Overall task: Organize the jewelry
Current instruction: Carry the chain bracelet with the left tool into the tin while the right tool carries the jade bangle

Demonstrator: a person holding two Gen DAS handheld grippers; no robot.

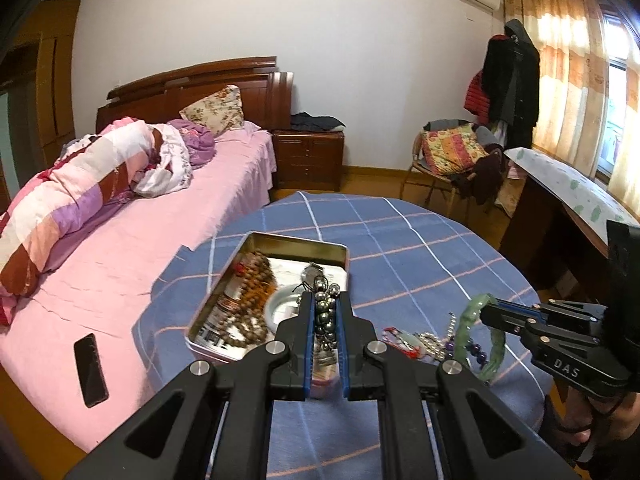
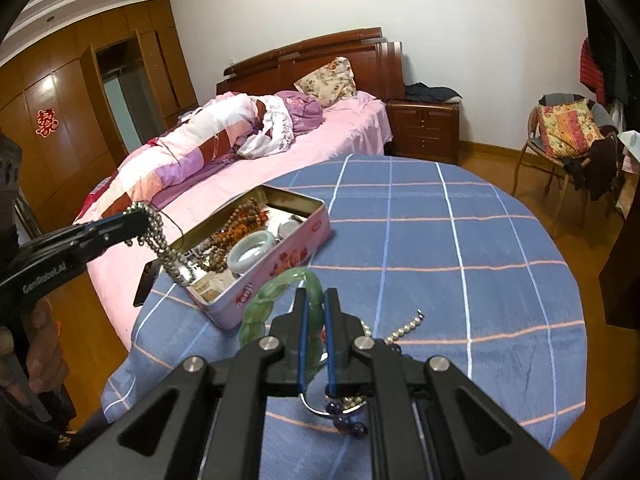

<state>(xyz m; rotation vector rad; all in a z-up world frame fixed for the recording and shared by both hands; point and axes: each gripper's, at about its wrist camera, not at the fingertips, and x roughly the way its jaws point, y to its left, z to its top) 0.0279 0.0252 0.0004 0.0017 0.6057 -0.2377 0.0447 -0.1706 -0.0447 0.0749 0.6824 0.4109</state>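
**Two wrist cameras, one tabletop**

Each fisheye view looks forward and steeply down along its own black two-finger gripper, close above the round table under a blue checked cloth (image 1: 420,248). Both share the open pink metal tin of beads (image 2: 280,248), the pink-sheeted bed (image 1: 132,248) and white far wall. Each also catches the other gripper at its edge.

On the tabletop (image 2: 440,240) the tin (image 2: 280,256) sits to the left, nearest the bed (image 2: 340,140). In it lie beads (image 2: 240,224) and a bangle (image 2: 252,254). My left claw (image 1: 325,312) hangs over the tin; my right claw (image 2: 315,300) is beside it, above loose jewelry (image 2: 404,328). A phone (image 1: 91,370) lies on the bed.
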